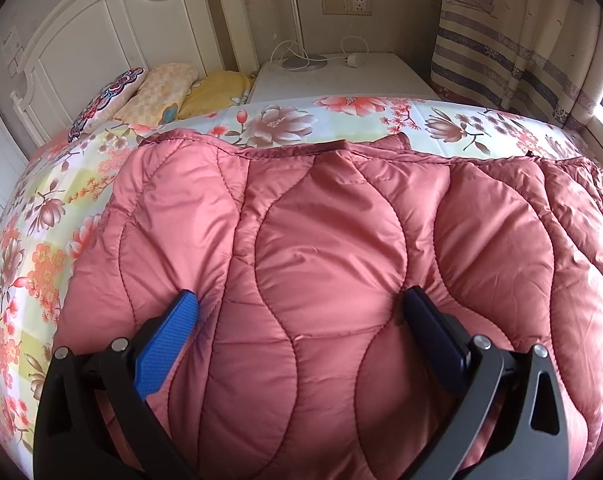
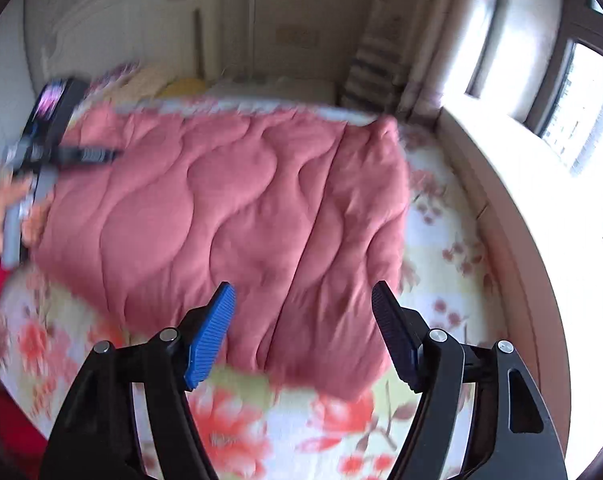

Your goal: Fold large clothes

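Note:
A pink quilted down jacket (image 1: 325,240) lies folded on the floral bed sheet (image 1: 41,240). My left gripper (image 1: 300,294) is open, its jaws wide, with both fingertips pressed into the puffy fabric and a bulge of jacket between them. In the blurred right wrist view the jacket (image 2: 221,208) forms a rough rectangle on the bed sheet (image 2: 241,432). My right gripper (image 2: 304,287) hovers open over the jacket's near edge, nothing between its blue pads. The left gripper (image 2: 101,155) shows at the jacket's far left corner, held by a hand (image 2: 1,220).
Three pillows (image 1: 149,92) lean at the white headboard (image 1: 101,32). A white nightstand (image 1: 341,76) with a lamp base and a cable stands beyond the bed. A striped curtain (image 1: 521,40) hangs on the right. A wide window sill (image 2: 521,184) borders the bed.

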Motion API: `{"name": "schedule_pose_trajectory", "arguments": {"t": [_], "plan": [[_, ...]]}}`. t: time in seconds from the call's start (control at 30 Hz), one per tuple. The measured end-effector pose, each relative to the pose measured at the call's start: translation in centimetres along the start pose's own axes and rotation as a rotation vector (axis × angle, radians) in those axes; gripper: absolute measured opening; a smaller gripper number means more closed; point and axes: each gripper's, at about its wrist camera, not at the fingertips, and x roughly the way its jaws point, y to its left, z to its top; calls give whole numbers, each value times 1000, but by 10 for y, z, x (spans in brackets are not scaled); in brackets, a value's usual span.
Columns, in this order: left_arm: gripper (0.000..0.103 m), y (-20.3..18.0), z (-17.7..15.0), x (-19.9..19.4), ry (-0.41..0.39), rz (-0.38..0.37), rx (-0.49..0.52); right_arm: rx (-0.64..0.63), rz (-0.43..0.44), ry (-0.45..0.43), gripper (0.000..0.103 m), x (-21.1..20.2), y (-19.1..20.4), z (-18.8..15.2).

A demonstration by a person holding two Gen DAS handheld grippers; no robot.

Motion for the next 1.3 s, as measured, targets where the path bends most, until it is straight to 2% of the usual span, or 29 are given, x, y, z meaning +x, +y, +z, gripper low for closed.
{"name": "schedule_pose_trajectory", "arguments": {"t": [0.03,0.07,0.13,0.17,0.23,0.27,0.37,0.43,0.5,0.57,0.6,0.63,0.7,0.8,0.87,0.93,0.97,1.0,1.03,1.07,1.17,1.2,1.3], "plan": [[101,0,0,0,0,-2,1,15,-7,24,77,19,-6,-7],[101,-1,0,0,0,-2,1,69,38,39,81,29,-14,-10],[101,-1,0,0,1,-1,-1,181,131,86,81,31,-36,-7],[101,-1,0,-1,2,0,-1,174,101,75,80,23,-36,-3],[101,0,0,0,-2,0,-1,122,10,4,78,-2,-30,11],[101,0,-1,-1,-4,1,-2,106,0,-60,78,-18,-28,26],[101,0,-2,-1,-5,6,-6,87,45,-184,78,-36,-23,65],[101,1,-3,-2,-4,4,-9,44,86,-204,78,-26,-14,96],[101,2,-3,-1,-5,1,-10,22,142,-140,78,11,-7,120],[101,1,-2,-1,-5,0,-13,41,108,24,77,77,-11,135],[101,2,-2,-1,-6,-3,-15,55,124,108,80,112,-18,133],[101,2,-2,-1,-7,-4,-20,97,191,108,82,126,-28,134],[101,4,-1,0,-5,-9,-29,128,195,125,82,124,-36,139],[101,4,-1,0,-7,-7,-28,86,53,95,77,102,-31,146],[101,4,-1,0,-7,-7,-29,68,3,46,77,89,-31,150],[101,4,-1,0,-5,-8,-31,95,-79,71,78,101,-50,153],[101,4,-1,0,-5,-10,-33,139,-90,150,81,126,-62,150],[101,5,-1,0,-4,-11,-36,189,-31,208,89,145,-72,145],[101,4,-1,0,-3,-10,-36,255,50,224,89,154,-84,141],[101,5,-1,0,-2,-11,-37,289,79,228,89,153,-93,141],[101,4,0,0,0,-3,-39,212,-28,147,84,119,-81,151],[101,4,0,0,1,-2,-41,194,-30,116,84,104,-72,153],[101,4,0,0,1,-2,-43,114,78,17,84,61,-36,150]]}}
